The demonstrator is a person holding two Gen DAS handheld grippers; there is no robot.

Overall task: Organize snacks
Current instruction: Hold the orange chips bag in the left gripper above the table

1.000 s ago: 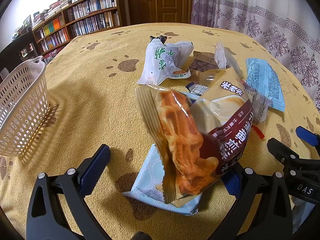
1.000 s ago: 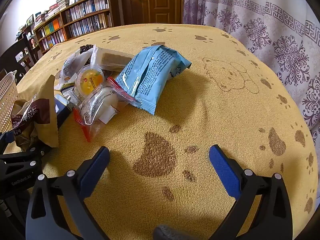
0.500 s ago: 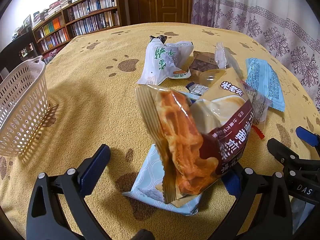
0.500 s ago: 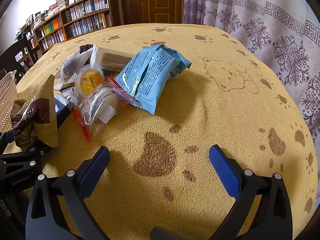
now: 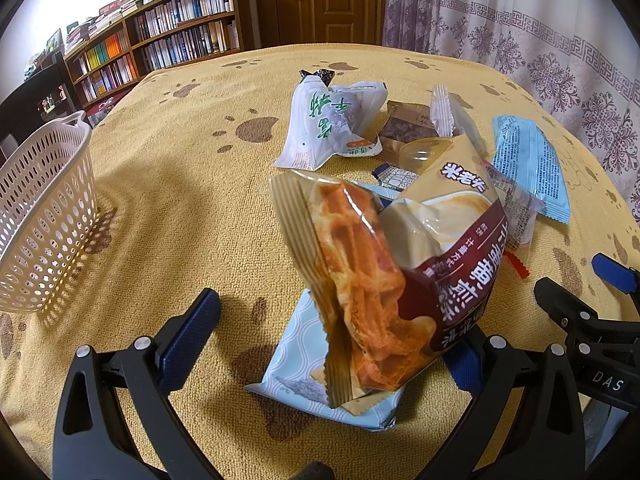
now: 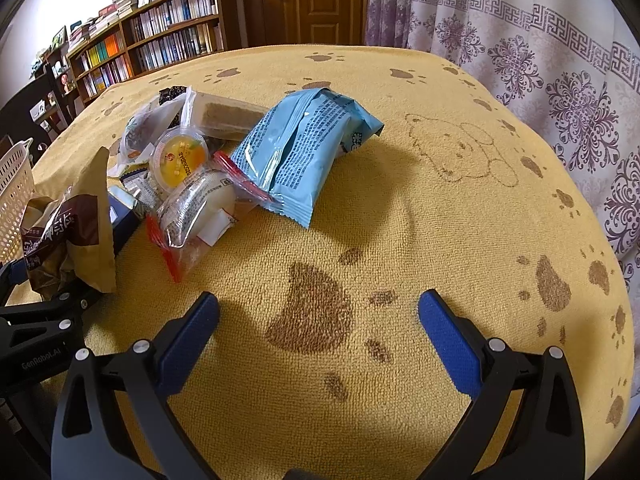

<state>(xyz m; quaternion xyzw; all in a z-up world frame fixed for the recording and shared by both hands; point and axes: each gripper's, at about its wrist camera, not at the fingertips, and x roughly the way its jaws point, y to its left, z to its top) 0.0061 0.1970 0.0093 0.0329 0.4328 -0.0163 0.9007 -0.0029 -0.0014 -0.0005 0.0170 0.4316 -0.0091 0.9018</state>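
A brown waffle snack bag (image 5: 396, 276) stands tilted on a pale blue packet (image 5: 298, 376), between the fingers of my left gripper (image 5: 328, 320). That gripper is open, its left finger well clear of the bag and its right finger partly hidden behind it. Beyond lie a white-green bag (image 5: 328, 128) and a blue packet (image 5: 528, 160). My right gripper (image 6: 319, 302) is open over bare cloth, holding nothing. To its upper left sit the blue packet (image 6: 296, 152), a jelly cup (image 6: 182, 156), a clear red-edged pack (image 6: 196, 208) and the brown bag (image 6: 76, 224).
A white perforated basket (image 5: 44, 216) stands at the left on the yellow paw-print cloth (image 5: 180, 184). The right gripper's body (image 5: 592, 332) shows at the right edge of the left wrist view. Bookshelves, a door and curtains stand beyond the table.
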